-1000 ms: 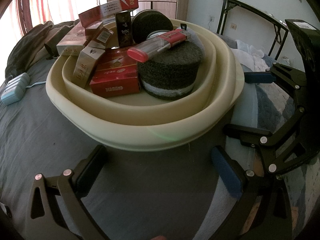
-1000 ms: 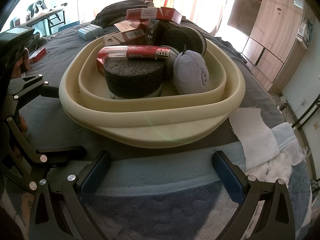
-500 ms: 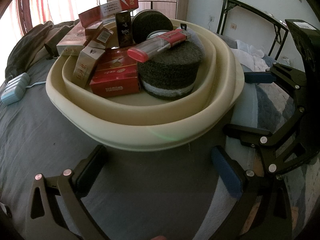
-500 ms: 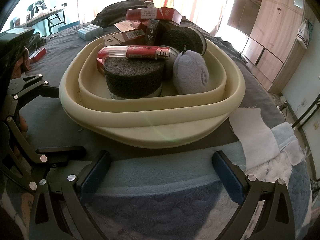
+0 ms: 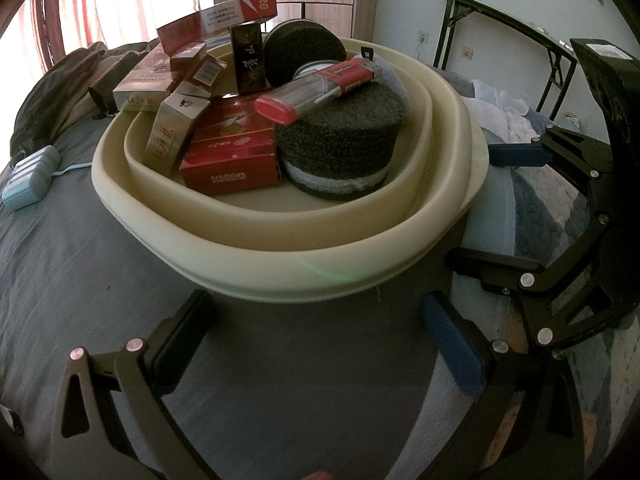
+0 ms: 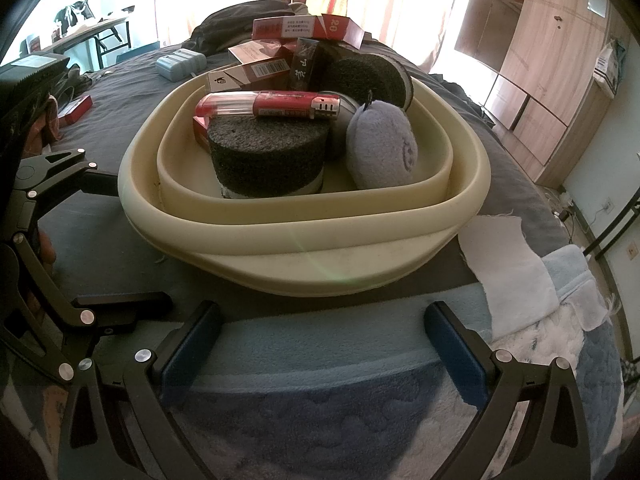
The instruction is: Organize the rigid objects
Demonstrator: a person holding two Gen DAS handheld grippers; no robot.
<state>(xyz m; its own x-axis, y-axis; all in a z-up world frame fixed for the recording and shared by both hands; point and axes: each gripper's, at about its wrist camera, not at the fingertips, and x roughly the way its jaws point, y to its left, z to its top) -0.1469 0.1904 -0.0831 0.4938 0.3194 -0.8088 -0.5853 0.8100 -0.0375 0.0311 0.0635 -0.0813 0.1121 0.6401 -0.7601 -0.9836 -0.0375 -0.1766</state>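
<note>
A cream basin [image 5: 280,268] [image 6: 304,236] sits on the bed, with a second cream basin nested inside it. It holds several cigarette boxes, among them a red Diamond box [image 5: 230,162]. It also holds a black foam puck [image 5: 340,140] [image 6: 268,152] with a big red lighter [image 5: 320,86] [image 6: 268,106] lying on top, a second puck [image 6: 366,76] and a blue plush pouch [image 6: 380,148]. My left gripper [image 5: 320,340] is open and empty just in front of the basin. My right gripper [image 6: 320,344] is open and empty at the basin's other side. Each gripper shows in the other's view.
A light blue case [image 5: 28,178] [image 6: 180,62] lies on the grey sheet beside the basin. A red box [image 6: 74,108] lies further off. A white cloth [image 6: 508,256] lies on a blue blanket. A folding table [image 5: 500,20] and a wardrobe [image 6: 540,60] stand around the bed.
</note>
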